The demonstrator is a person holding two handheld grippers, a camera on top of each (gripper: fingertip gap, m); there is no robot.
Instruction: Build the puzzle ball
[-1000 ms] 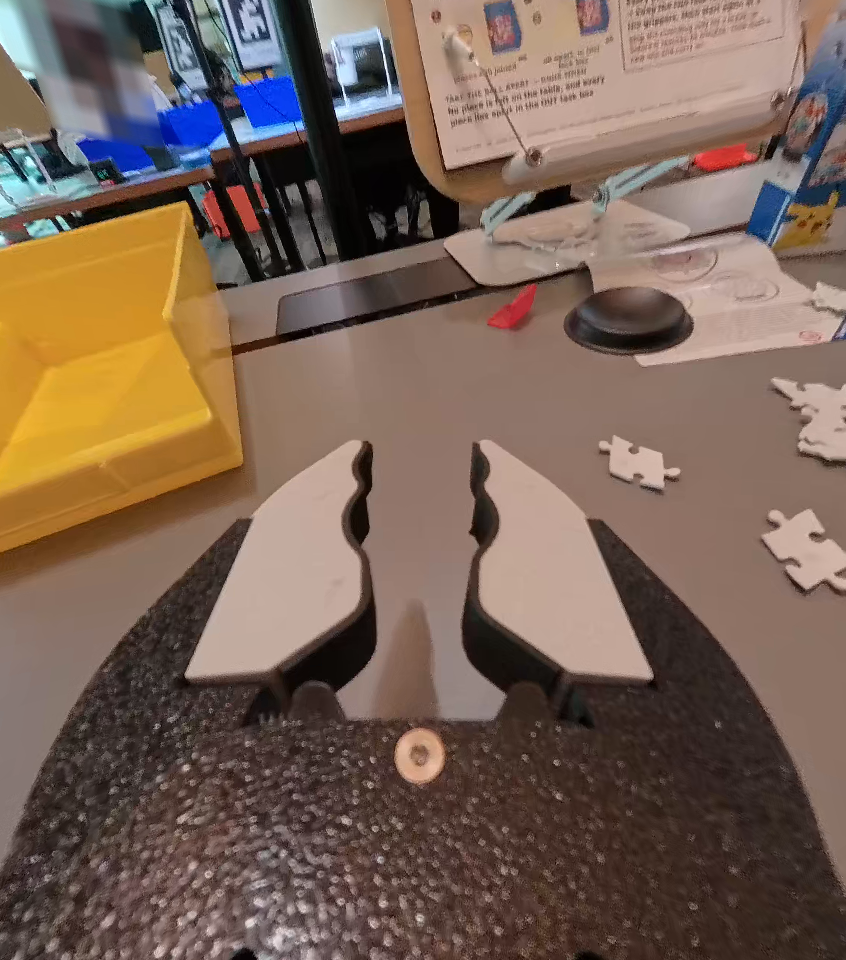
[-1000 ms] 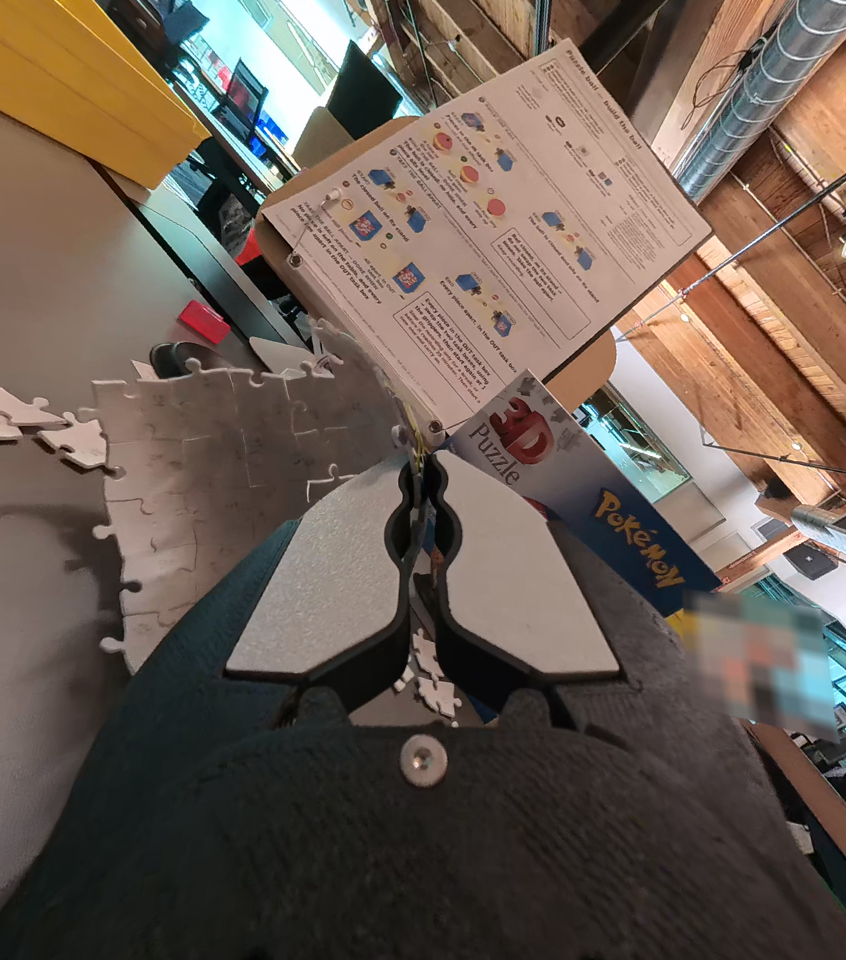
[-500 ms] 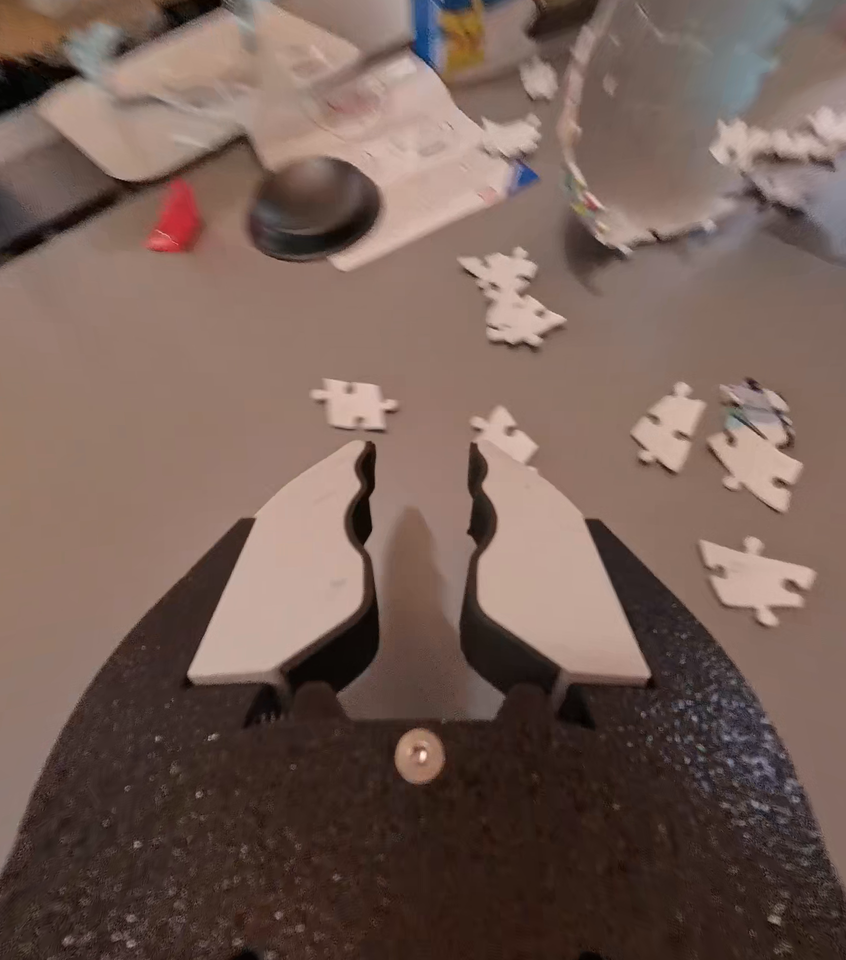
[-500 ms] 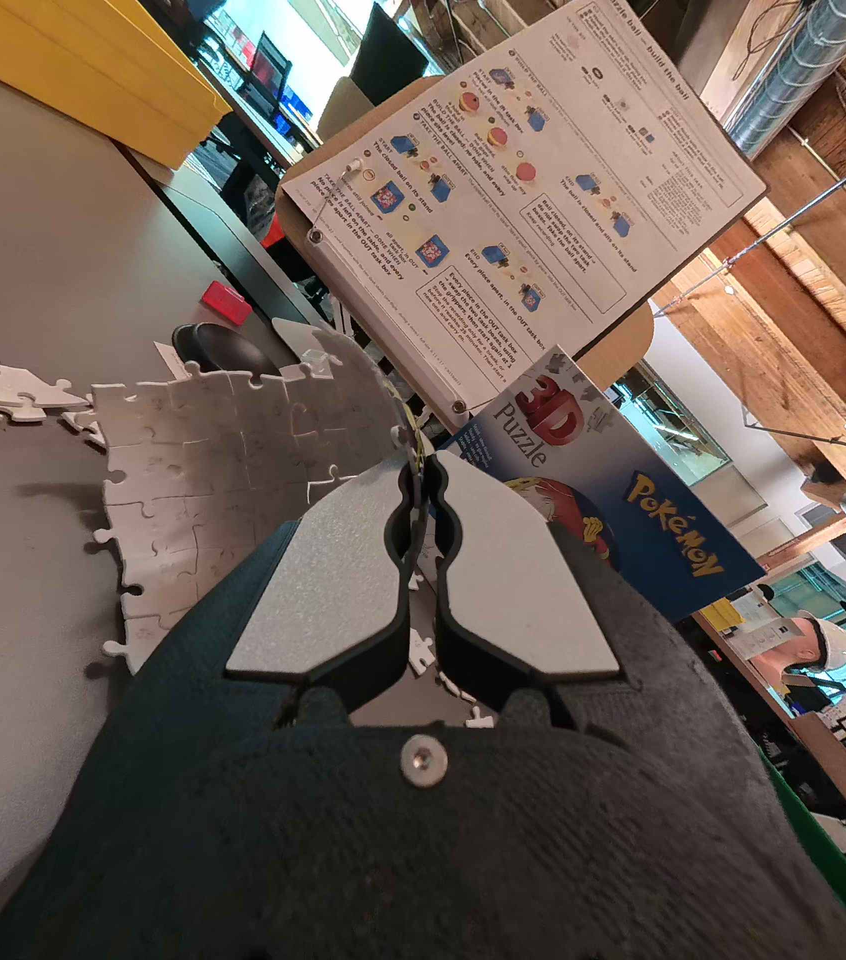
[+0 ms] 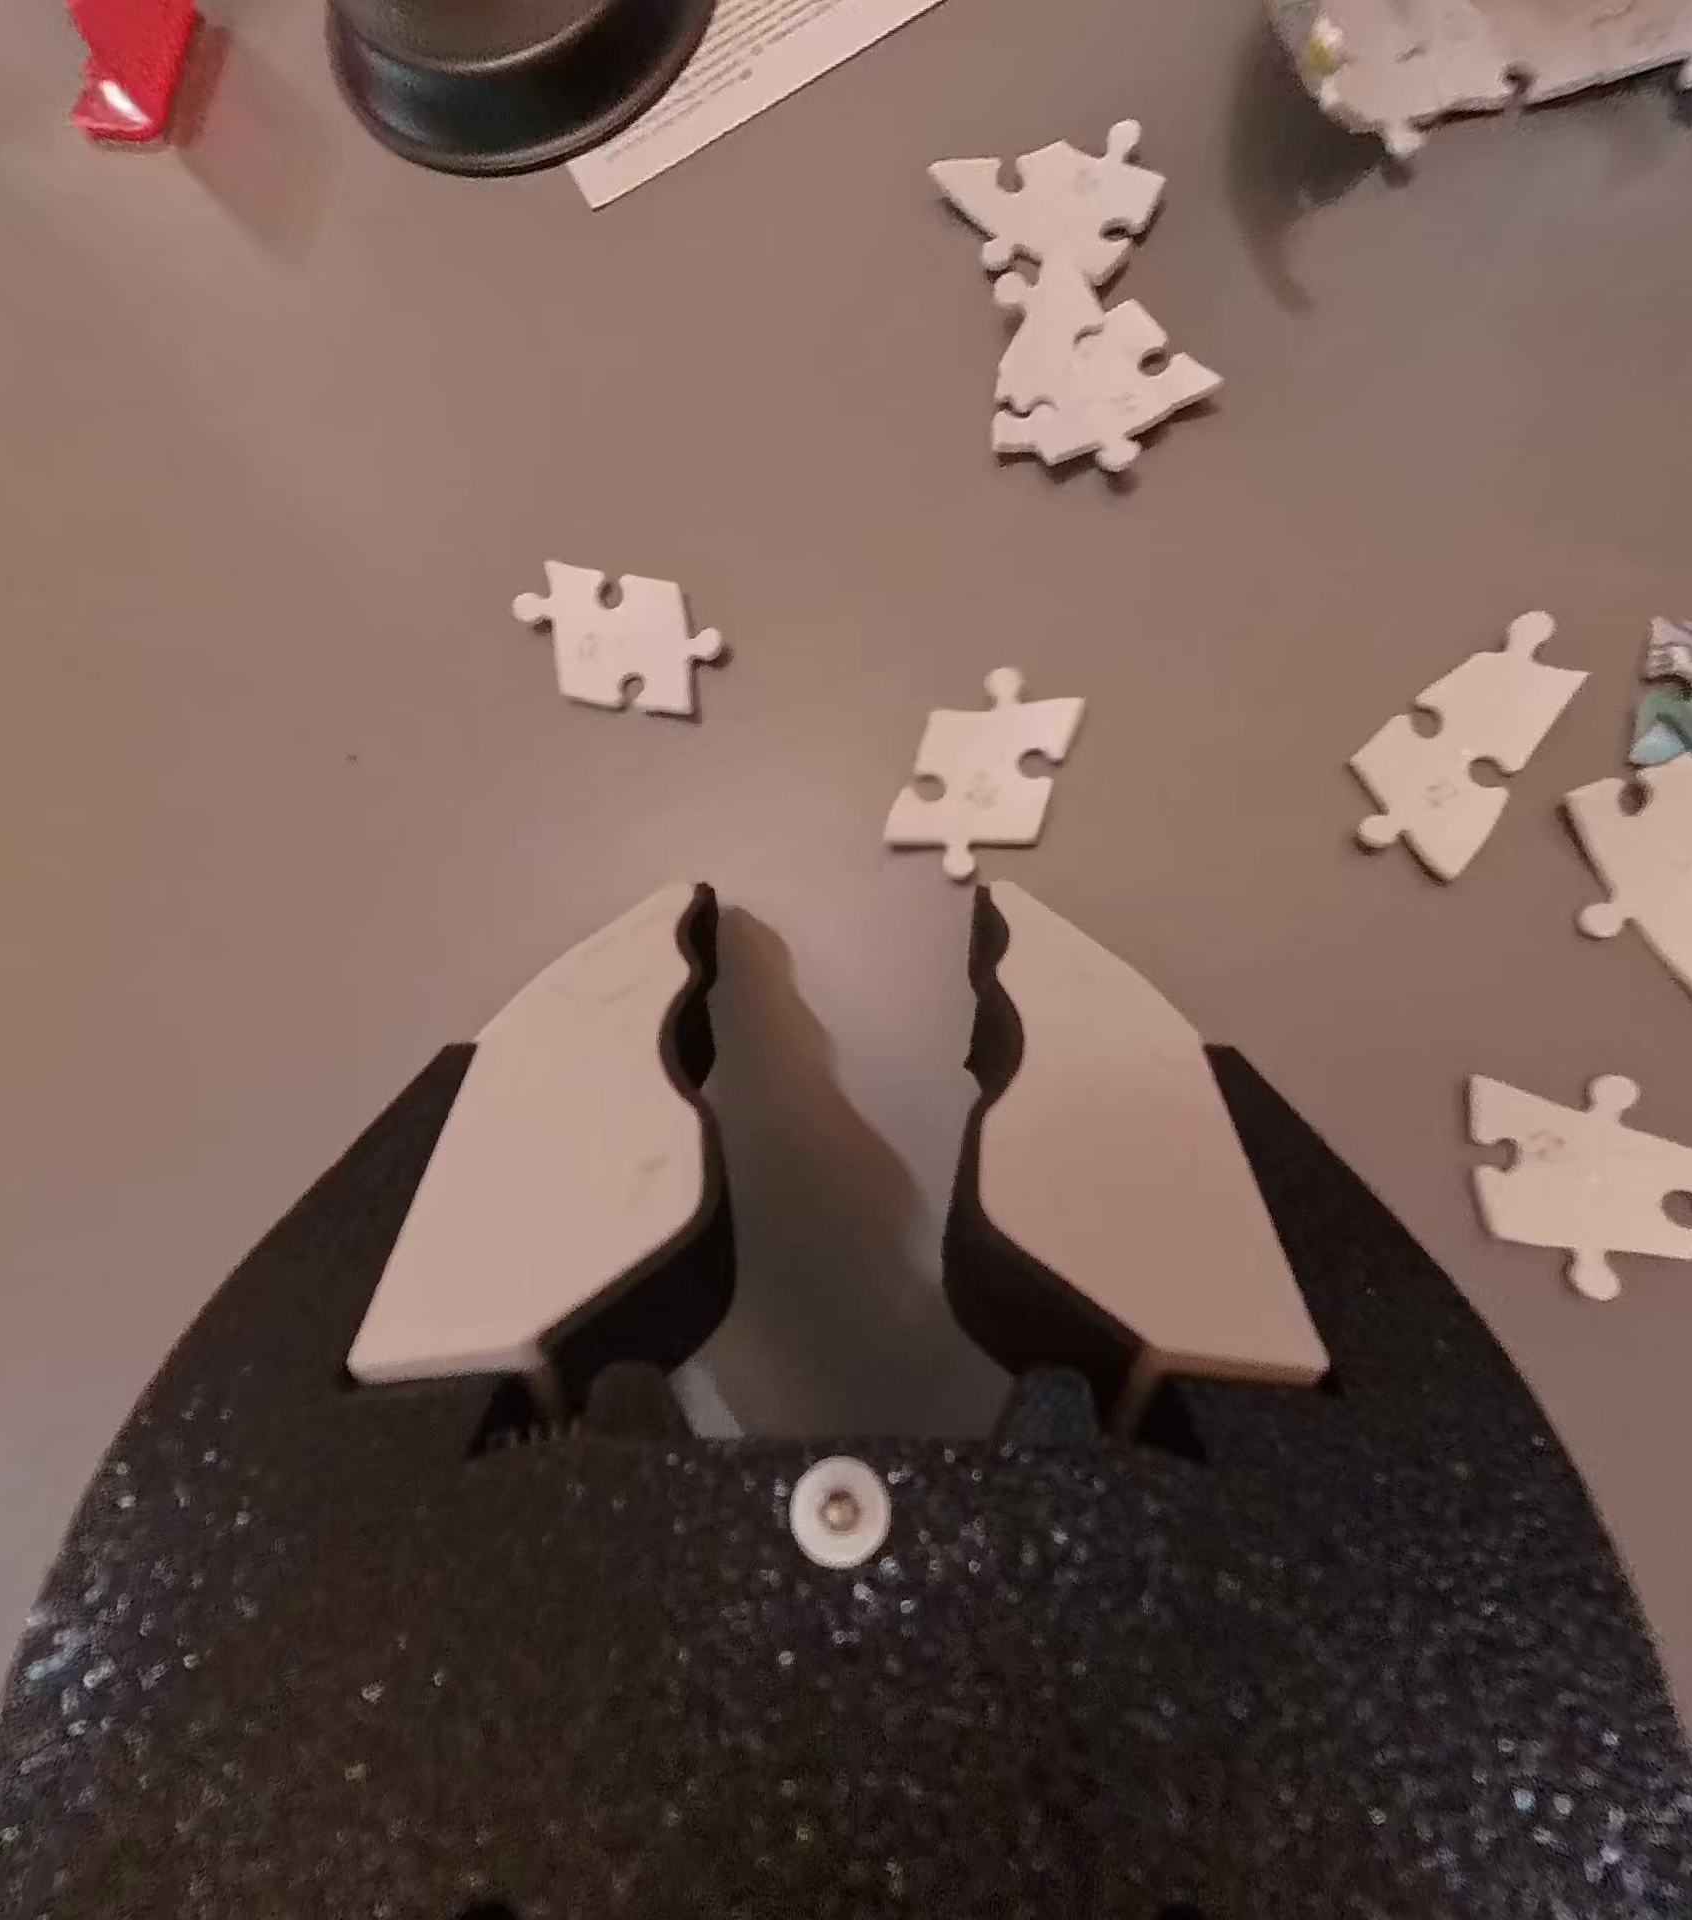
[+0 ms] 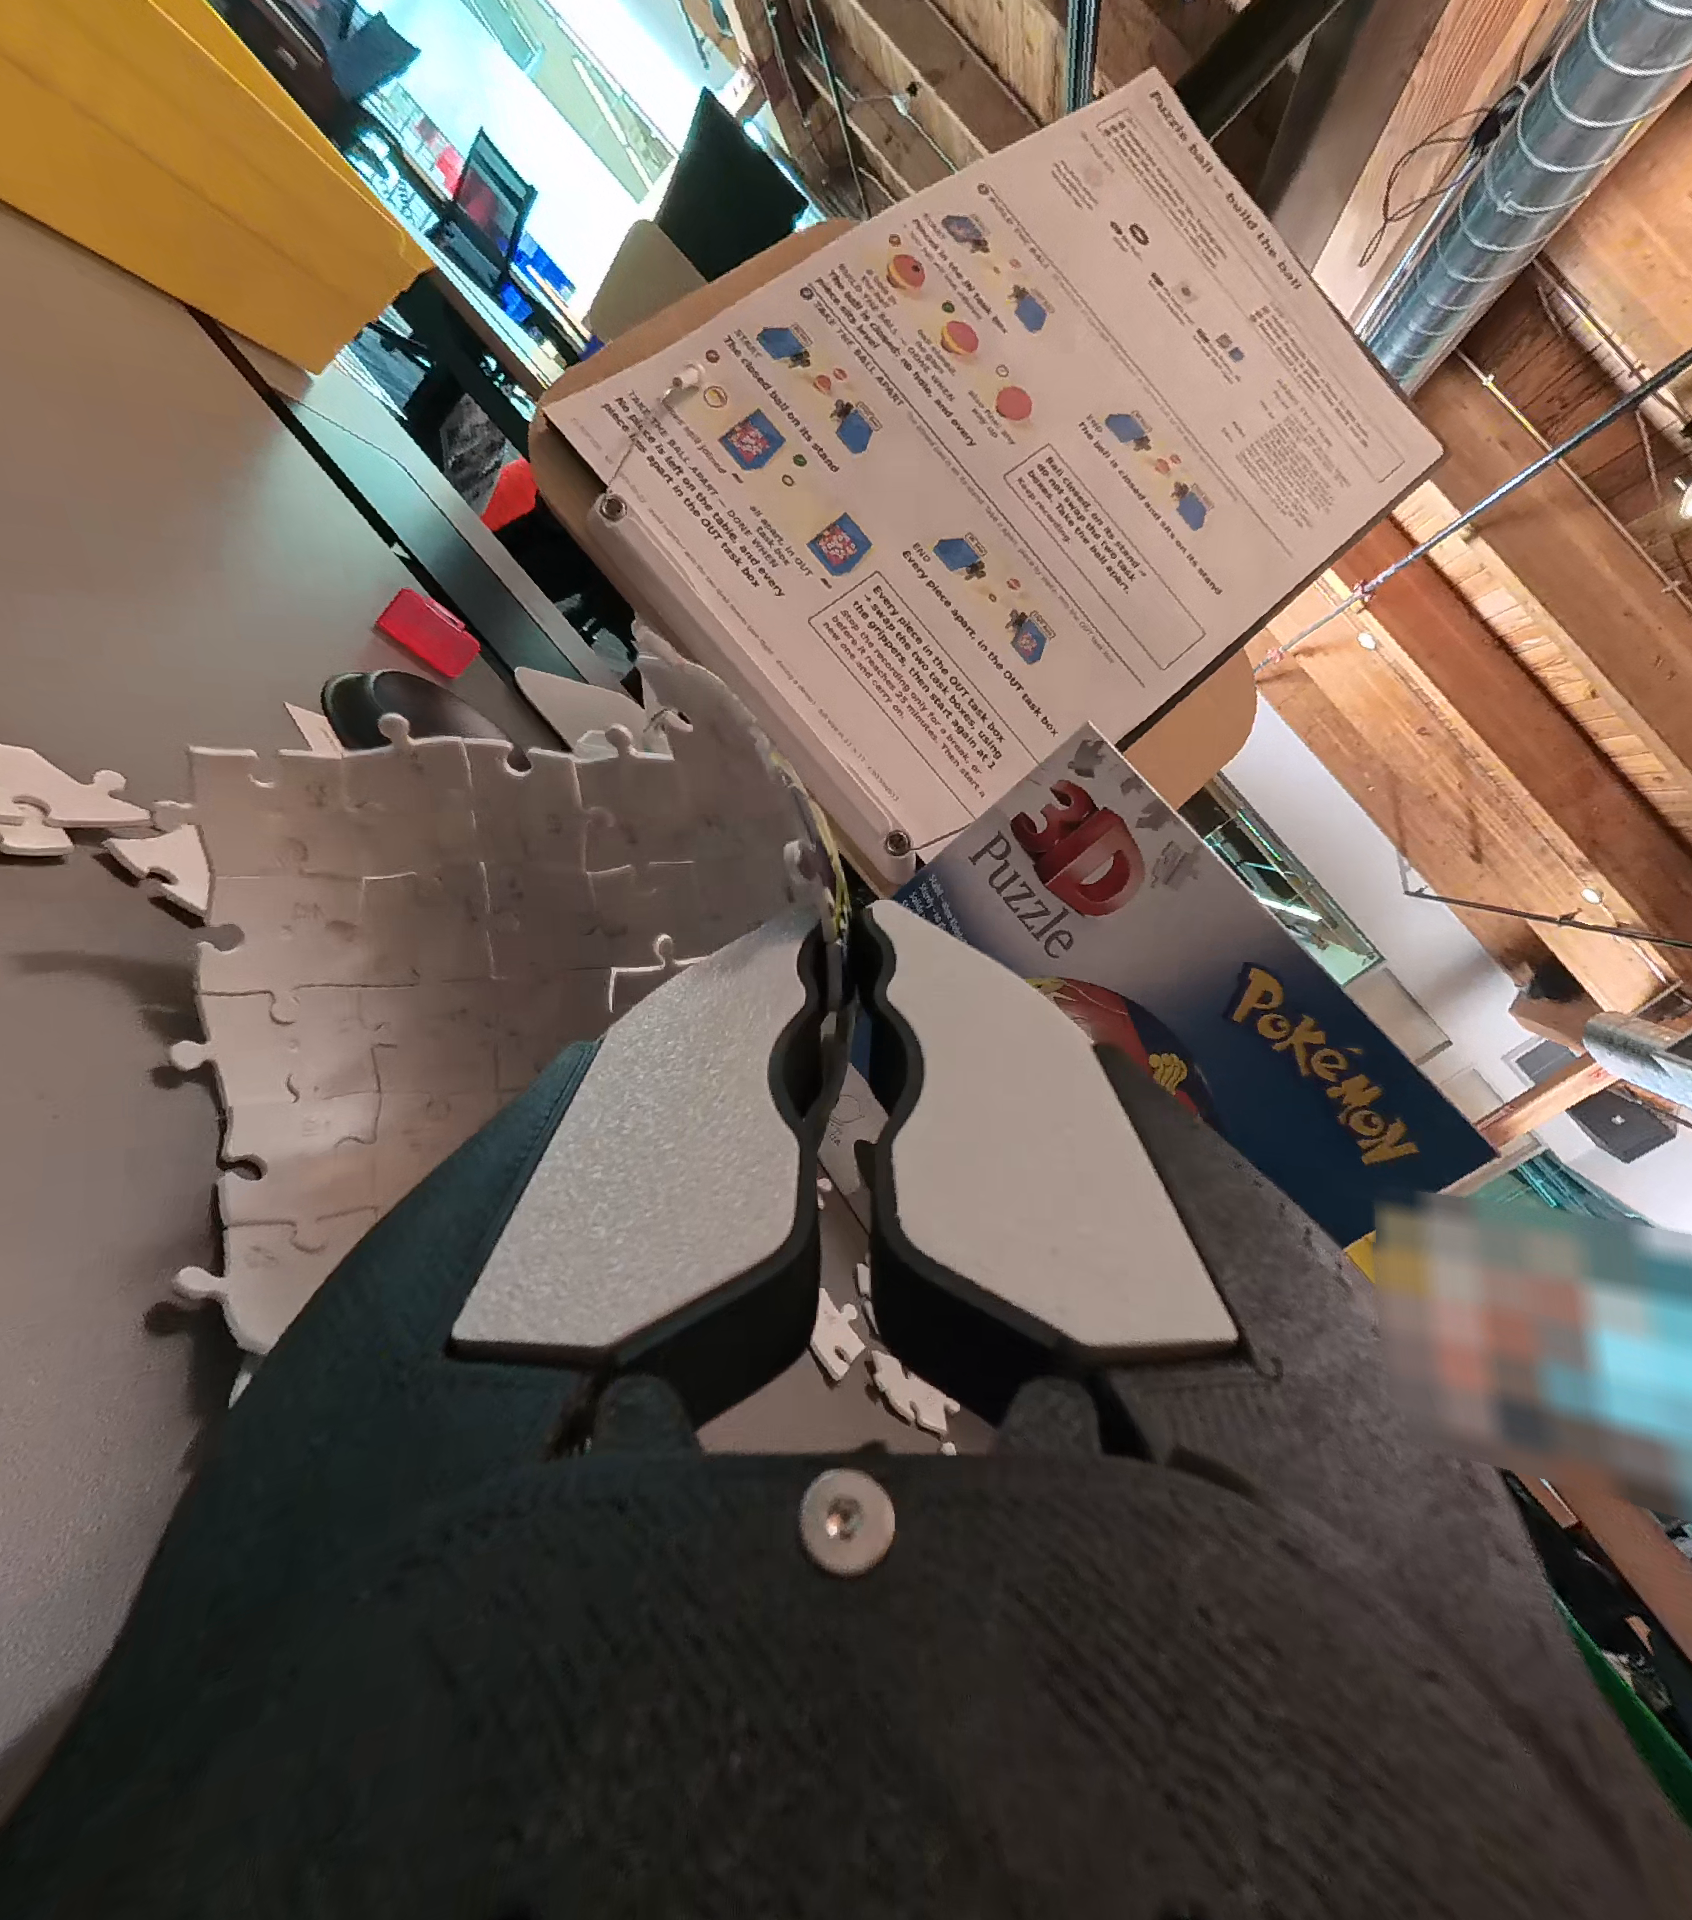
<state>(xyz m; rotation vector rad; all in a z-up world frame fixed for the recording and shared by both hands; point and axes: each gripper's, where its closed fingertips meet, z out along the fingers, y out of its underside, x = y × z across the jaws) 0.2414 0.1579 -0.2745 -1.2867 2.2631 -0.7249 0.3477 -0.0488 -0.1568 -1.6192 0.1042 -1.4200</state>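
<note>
My left gripper (image 5: 844, 902) is open and empty, low over the grey table (image 5: 198, 623). A loose white puzzle piece (image 5: 985, 771) lies just beyond its right fingertip. Another piece (image 5: 622, 639) lies farther left, and several more lie to the right (image 5: 1465, 761). A joined cluster of pieces (image 5: 1081, 312) lies farther back. My right gripper (image 6: 840, 920) is shut on the rim of the partly built puzzle ball (image 6: 468, 935), a curved white shell held tilted above the table. An edge of the shell shows at the top right of the left wrist view (image 5: 1507, 62).
A black round stand (image 5: 509, 73) and a red block (image 5: 130, 73) sit at the table's far side on and beside a paper sheet. In the right wrist view stand a yellow bin (image 6: 146, 156), an instruction sheet on a board (image 6: 977, 468) and the blue puzzle box (image 6: 1185, 1018). One gripper's finger ends stand about 25 centimeters off the other's. My right tips are about 30 centimeters from the red block (image 5: 130, 73), my left tips only 25 centimeters. Look for it in the right wrist view (image 6: 397, 618) too.
My left gripper has swung right and tipped down from the yellow bin towards the loose pieces, and its jaws have opened wider. My right gripper still holds the shell, shifting only slightly.
</note>
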